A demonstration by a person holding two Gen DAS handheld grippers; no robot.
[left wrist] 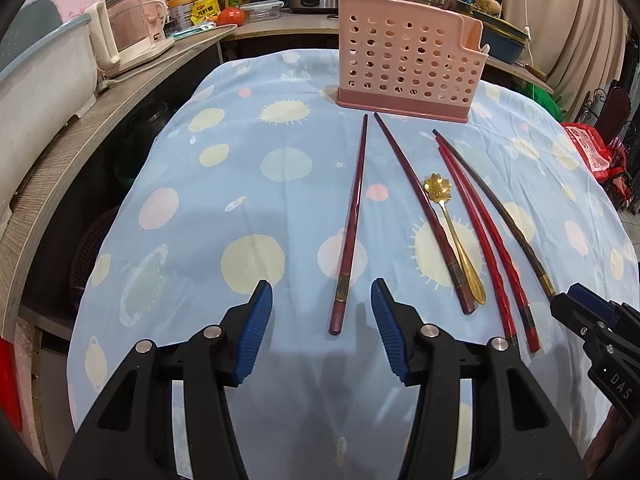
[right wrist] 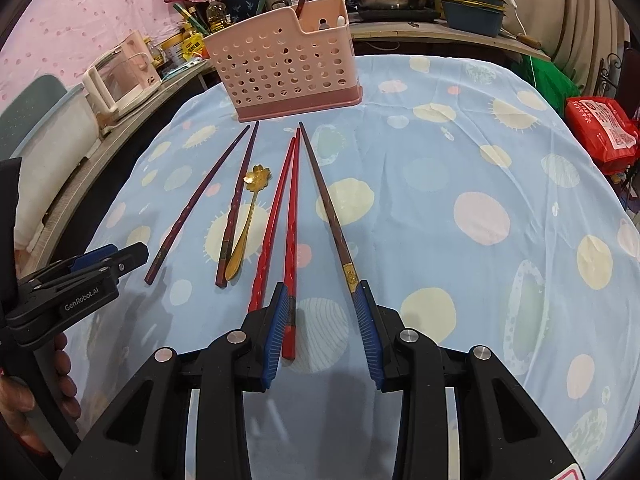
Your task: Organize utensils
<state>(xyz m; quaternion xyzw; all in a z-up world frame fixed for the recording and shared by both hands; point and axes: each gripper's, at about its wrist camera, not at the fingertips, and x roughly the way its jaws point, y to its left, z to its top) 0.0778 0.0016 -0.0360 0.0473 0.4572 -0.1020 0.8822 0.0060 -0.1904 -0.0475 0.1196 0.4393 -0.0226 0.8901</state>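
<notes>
Five chopsticks [left wrist: 352, 224] and gold flower spoon [left wrist: 452, 224] flat on cloth, tips toward upright pink perforated holder [left wrist: 408, 64].

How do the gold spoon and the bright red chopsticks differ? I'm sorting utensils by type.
The gold spoon is one short metal piece with a flower-shaped bowl; the bright red chopsticks are two long, slim sticks. The spoon rests against a dark chopstick; the red pair lies apart from it. Both lie flat on the tablecloth, outside the pink holder.
</notes>
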